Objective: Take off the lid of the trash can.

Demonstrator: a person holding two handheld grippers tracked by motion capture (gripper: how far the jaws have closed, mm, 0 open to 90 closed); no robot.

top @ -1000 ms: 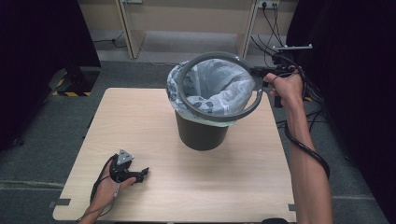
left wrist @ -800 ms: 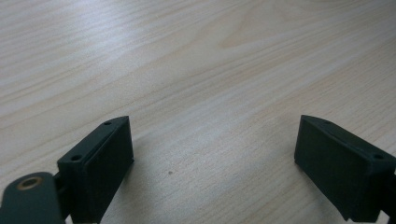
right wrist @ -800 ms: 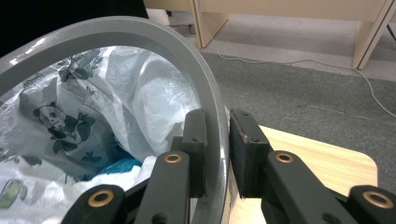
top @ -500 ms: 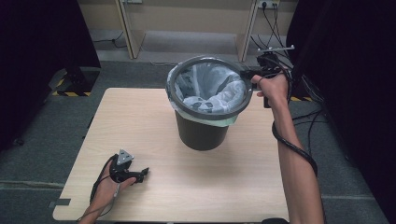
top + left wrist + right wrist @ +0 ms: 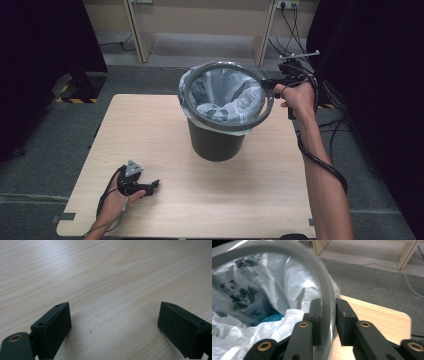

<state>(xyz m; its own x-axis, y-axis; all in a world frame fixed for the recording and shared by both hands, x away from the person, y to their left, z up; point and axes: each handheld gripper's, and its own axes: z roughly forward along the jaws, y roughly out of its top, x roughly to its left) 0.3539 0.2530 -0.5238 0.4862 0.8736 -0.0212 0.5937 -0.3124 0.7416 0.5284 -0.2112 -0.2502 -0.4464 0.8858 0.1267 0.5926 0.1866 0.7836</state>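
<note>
Grey ring [image 5: 227, 66] held at the top of the dark bin [image 5: 216, 142], slightly tilted, its far side riding above the white liner bag [image 5: 235, 107] bunched inside. Pinched on its right edge by the right gripper [image 5: 272, 86] — jaws having just closed in, one pad inside the hoop, one outside, band clamped between them [image 5: 325, 315]. Left gripper [image 5: 150, 186] parked low on the wooden table [image 5: 250, 200], well apart from the bin, jaws spread wide over bare wood [image 5: 112, 325], nothing between them.

Likely a stiff, light plastic hoop: smooth and curved, so prone to swivelling in a narrow pinch and tipping down on the unsupported side. Best taken square across the band, pads flat, as gripped now. Bag thin, soft and slippery — apt to slide into the bin or tear if snagged under the ring. Pressing down evenly probably needs the bin steadied.
</note>
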